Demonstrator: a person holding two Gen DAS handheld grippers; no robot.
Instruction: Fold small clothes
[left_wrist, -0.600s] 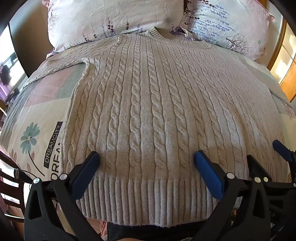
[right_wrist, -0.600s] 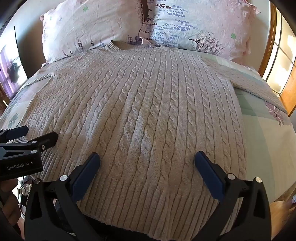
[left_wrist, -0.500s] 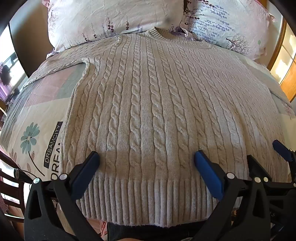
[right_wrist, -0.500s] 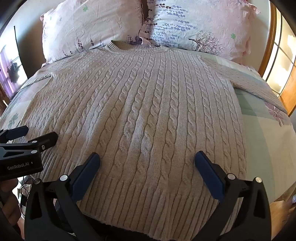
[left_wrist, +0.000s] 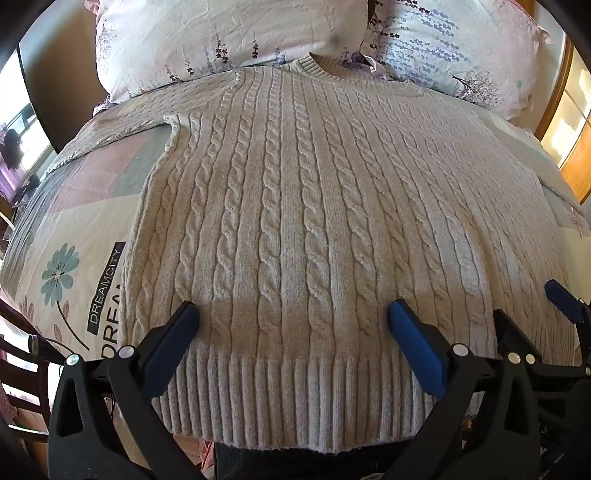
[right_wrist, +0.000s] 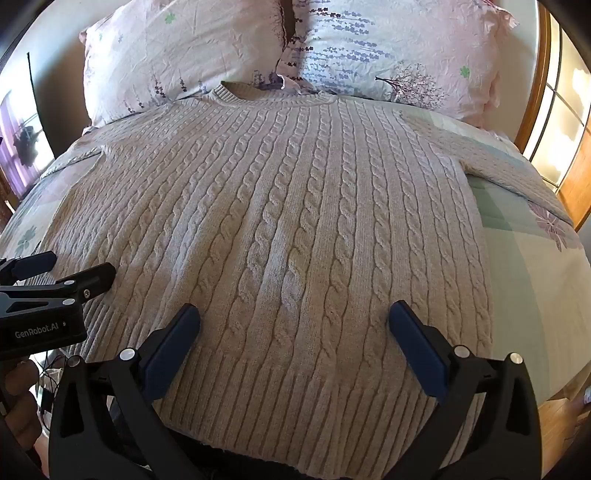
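A beige cable-knit sweater (left_wrist: 295, 206) lies flat and face up on the bed, collar toward the pillows, ribbed hem nearest me; it also shows in the right wrist view (right_wrist: 295, 221). Its sleeves spread out to both sides. My left gripper (left_wrist: 291, 325) is open and empty, hovering over the hem's left half. My right gripper (right_wrist: 293, 321) is open and empty over the hem's right half. The right gripper (left_wrist: 532, 314) shows at the right edge of the left wrist view, and the left gripper (right_wrist: 62, 269) at the left edge of the right wrist view.
Two floral pillows (left_wrist: 229, 40) (right_wrist: 399, 48) lean at the head of the bed. The patchwork bedsheet (left_wrist: 74, 236) shows left of the sweater and also to its right (right_wrist: 535, 280). A wooden frame (right_wrist: 543, 74) stands at far right.
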